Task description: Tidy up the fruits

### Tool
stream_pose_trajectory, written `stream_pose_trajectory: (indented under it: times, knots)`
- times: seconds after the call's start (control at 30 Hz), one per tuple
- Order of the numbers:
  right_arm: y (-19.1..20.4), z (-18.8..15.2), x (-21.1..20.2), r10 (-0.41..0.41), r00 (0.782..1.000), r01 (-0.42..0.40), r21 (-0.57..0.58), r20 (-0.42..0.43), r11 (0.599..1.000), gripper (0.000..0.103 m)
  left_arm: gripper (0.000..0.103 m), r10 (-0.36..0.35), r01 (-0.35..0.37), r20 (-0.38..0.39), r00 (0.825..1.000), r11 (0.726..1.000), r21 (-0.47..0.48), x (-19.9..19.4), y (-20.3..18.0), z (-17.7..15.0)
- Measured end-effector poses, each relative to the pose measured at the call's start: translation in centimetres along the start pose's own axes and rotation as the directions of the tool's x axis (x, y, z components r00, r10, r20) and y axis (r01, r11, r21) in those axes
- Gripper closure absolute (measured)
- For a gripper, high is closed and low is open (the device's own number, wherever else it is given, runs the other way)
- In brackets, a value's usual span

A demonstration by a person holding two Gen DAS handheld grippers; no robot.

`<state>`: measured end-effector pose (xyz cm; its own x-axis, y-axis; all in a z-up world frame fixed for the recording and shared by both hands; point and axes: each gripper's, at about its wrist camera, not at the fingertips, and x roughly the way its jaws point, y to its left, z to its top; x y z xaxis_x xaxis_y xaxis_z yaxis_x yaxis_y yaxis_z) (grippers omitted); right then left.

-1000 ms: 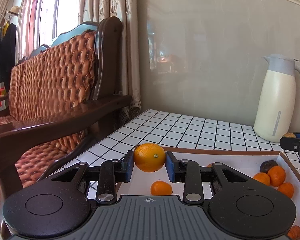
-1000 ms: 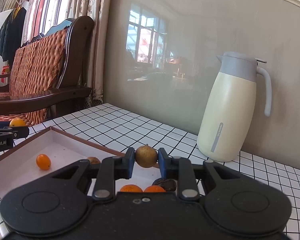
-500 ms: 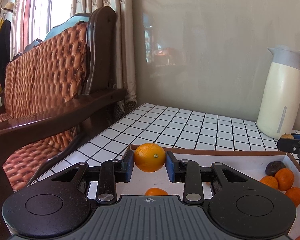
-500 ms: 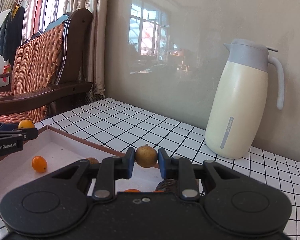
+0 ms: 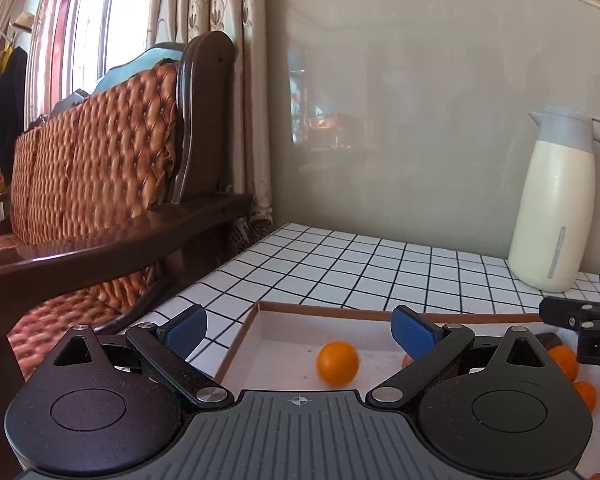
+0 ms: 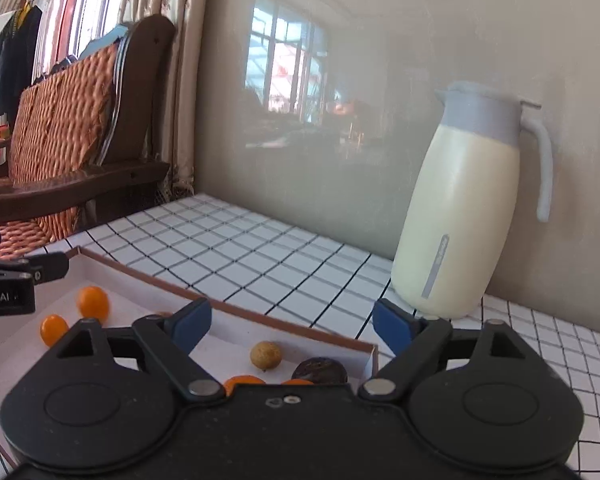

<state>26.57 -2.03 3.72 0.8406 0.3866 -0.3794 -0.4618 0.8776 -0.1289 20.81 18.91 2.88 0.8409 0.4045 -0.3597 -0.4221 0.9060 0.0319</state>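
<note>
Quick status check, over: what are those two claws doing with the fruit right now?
Both claws opening, nothing between pads: left claw, right claw. Orange and tan fruit loose in tray. Nothing in the way.

Left gripper point(image 5: 300, 330) fills the bottom of its view: two matte black round housings, each with a shallow disc recess, flanking a grey ribbed centre plate stamped with a small crosshair mark. Black link arms with triangular cut-outs and silver rivets carry blue pads point(image 5: 414, 332). Right gripper point(image 6: 292, 326), same build, though its centre plate is plain black with two small screws at top centre. White lettering ending "bot.AI" shows at that view's left edge.
</note>
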Motion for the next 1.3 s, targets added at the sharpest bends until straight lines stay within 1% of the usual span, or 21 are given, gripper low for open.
stream_pose_trajectory:
  times: [0.07, 0.1, 0.13, 0.17, 0.2, 0.23, 0.27, 0.3, 0.33, 0.4, 0.47, 0.53, 0.6, 0.7, 0.77, 0.8, 0.87, 0.97, 1.1, 1.3]
  knots:
    - [-0.3, 0.0, -1.9, -0.013, 0.999, 0.013, -0.005, 0.032, 1.0, 0.014, 0.005, 0.001, -0.001, 0.028, 1.0, 1.0, -0.009, -1.9, 0.0, -0.5]
    - [-0.5, -0.1, -3.4, -0.029, 0.999, 0.029, 0.016, 0.046, 0.999, 0.013, 0.005, 0.006, -0.005, 0.037, 0.999, 1.0, -0.013, -3.3, 0.1, -0.8]
    - [-0.8, -0.6, -5.2, -0.039, 0.997, 0.036, 0.037, 0.071, 0.999, 0.01, 0.005, 0.006, -0.006, 0.032, 0.999, 1.0, -0.016, -4.6, 0.1, -1.2]
    - [-1.0, -1.4, -7.3, -0.043, 0.993, 0.037, 0.048, 0.114, 0.998, 0.007, 0.005, 0.004, -0.003, 0.043, 0.999, 1.0, -0.01, -6.3, 0.2, -2.0]
    - [-1.2, -2.2, -9.3, -0.053, 0.987, 0.045, 0.052, 0.155, 0.998, 0.006, 0.005, 0.014, -0.015, 0.071, 0.997, 1.0, 0.004, -8.0, 0.3, -2.9]
    - [-1.3, -2.8, -11.1, -0.083, 0.982, 0.075, 0.057, 0.17, 0.996, 0.006, 0.005, 0.032, -0.033, 0.064, 0.997, 0.999, 0.009, -9.1, 0.5, -3.4]
    - [-1.1, -3.0, -12.4, -0.115, 0.98, 0.106, 0.061, 0.162, 0.992, 0.006, 0.005, 0.035, -0.035, 0.028, 0.999, 0.999, -0.007, -10.1, 1.0, -3.7]
    - [-1.0, -3.1, -13.6, -0.127, 0.98, 0.119, 0.061, 0.152, 0.991, 0.006, 0.005, 0.028, -0.027, 0.018, 0.999, 0.999, -0.037, -11.2, 1.5, -3.9]
    - [-0.8, -3.3, -14.9, -0.123, 0.981, 0.115, 0.063, 0.147, 0.991, 0.006, 0.005, 0.024, -0.023, 0.029, 0.999, 0.998, -0.054, -12.4, 1.9, -4.0]
    - [-0.7, -3.6, -17.6, -0.109, 0.982, 0.099, 0.067, 0.154, 0.993, 0.006, 0.005, 0.032, -0.029, 0.075, 0.997, 0.999, -0.046, -15.4, 2.4, -4.0]
    - [-0.6, -3.8, -19.8, -0.106, 0.982, 0.098, 0.06, 0.158, 0.993, 0.006, 0.005, 0.012, -0.007, 0.103, 0.995, 0.999, -0.043, -18.0, 2.6, -3.9]
    - [-0.6, -4.3, -21.8, -0.102, 0.981, 0.094, 0.057, 0.162, 0.994, 0.006, 0.005, -0.01, 0.013, 0.138, 0.99, 1.0, -0.02, -20.6, 2.5, -4.2]
    - [-0.6, -5.1, -23.2, -0.105, 0.984, 0.099, 0.048, 0.146, 0.994, 0.006, 0.005, -0.026, 0.026, 0.165, 0.986, 1.0, 0.002, -22.7, 2.4, -4.7]
    - [-0.6, -6.2, -24.6, -0.113, 0.986, 0.106, 0.059, 0.125, 0.993, 0.006, 0.005, -0.073, 0.075, 0.15, 0.986, 0.997, -0.007, -24.2, 2.0, -5.6]
    - [-0.6, -6.4, -25.5, -0.133, 0.978, 0.124, 0.067, 0.162, 0.99, 0.006, 0.005, -0.06, 0.057, 0.158, 0.986, 0.998, 0.027, -24.9, 1.4, -6.5]
    - [-0.4, -6.5, -25.5, -0.137, 0.977, 0.129, 0.054, 0.163, 0.99, 0.006, 0.005, -0.06, 0.055, 0.175, 0.983, 0.998, 0.034, -25.2, 1.1, -6.7]
    - [-0.2, -6.5, -25.2, -0.153, 0.978, 0.152, 0.019, 0.145, 0.988, 0.006, 0.005, -0.058, 0.051, 0.201, 0.978, 0.998, 0.043, -25.6, 0.6, -6.9]
    - [0.0, -6.5, -24.7, -0.163, 0.979, 0.165, -0.008, 0.119, 0.986, 0.006, 0.005, -0.059, 0.049, 0.203, 0.977, 0.997, 0.051, -25.6, -0.2, -7.0]
    - [-0.4, -6.8, -25.1, -0.166, 0.978, 0.164, 0.024, 0.129, 0.986, 0.006, 0.005, -0.059, 0.049, 0.201, 0.978, 0.997, 0.054, -25.6, -0.4, -7.0]
    - [-0.5, -7.0, -25.2, -0.165, 0.977, 0.163, 0.031, 0.133, 0.986, 0.006, 0.005, -0.051, 0.043, 0.205, 0.978, 0.998, 0.042, -25.7, 0.0, -7.1]
